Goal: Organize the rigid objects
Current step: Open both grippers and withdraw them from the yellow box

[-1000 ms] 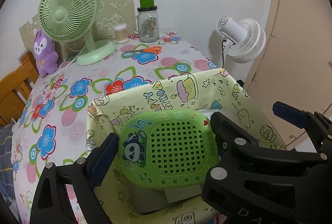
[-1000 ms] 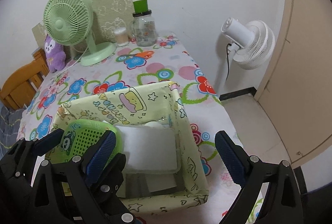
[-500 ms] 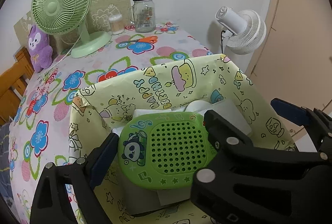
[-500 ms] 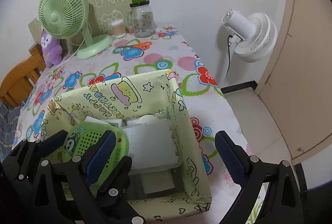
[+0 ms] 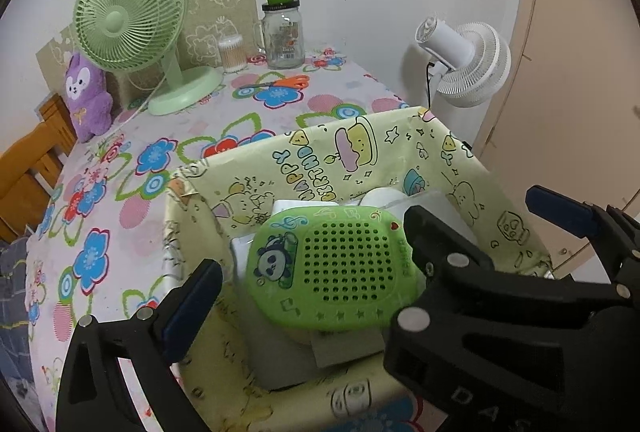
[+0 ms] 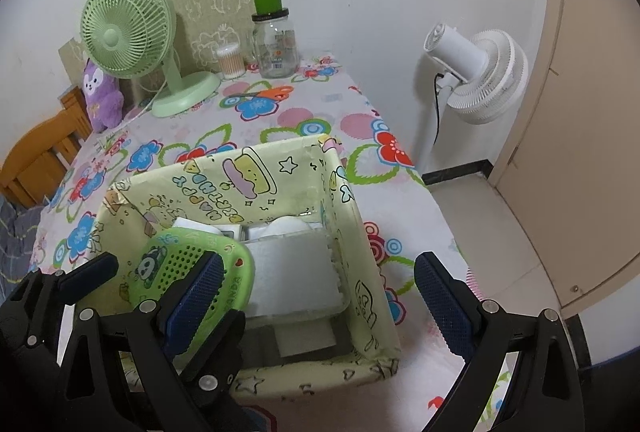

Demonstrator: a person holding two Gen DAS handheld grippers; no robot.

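Observation:
A green panda-print case [image 5: 332, 272] lies tilted in the yellow patterned box [image 5: 332, 155], on white boxes. My left gripper [image 5: 304, 284] is open around it; its left finger stands clear of the case, and its right finger hides the case's right edge. In the right wrist view the case [image 6: 192, 264] lies at the box's [image 6: 352, 216] left side, next to a white foam tray [image 6: 296, 276]. My right gripper [image 6: 320, 288] is open and empty above the box's near side.
On the flowered table stand a green fan [image 5: 132, 15], a purple plush toy [image 5: 86, 95], a glass jar [image 5: 282, 35], a cotton swab tub [image 5: 232, 51] and orange scissors [image 5: 280, 83]. A white floor fan [image 6: 472, 71] stands right of the table. A wooden chair [image 6: 36, 155] is at the left.
My left gripper has opened and let go of the green case, which now rests in the box. The right gripper stays open.

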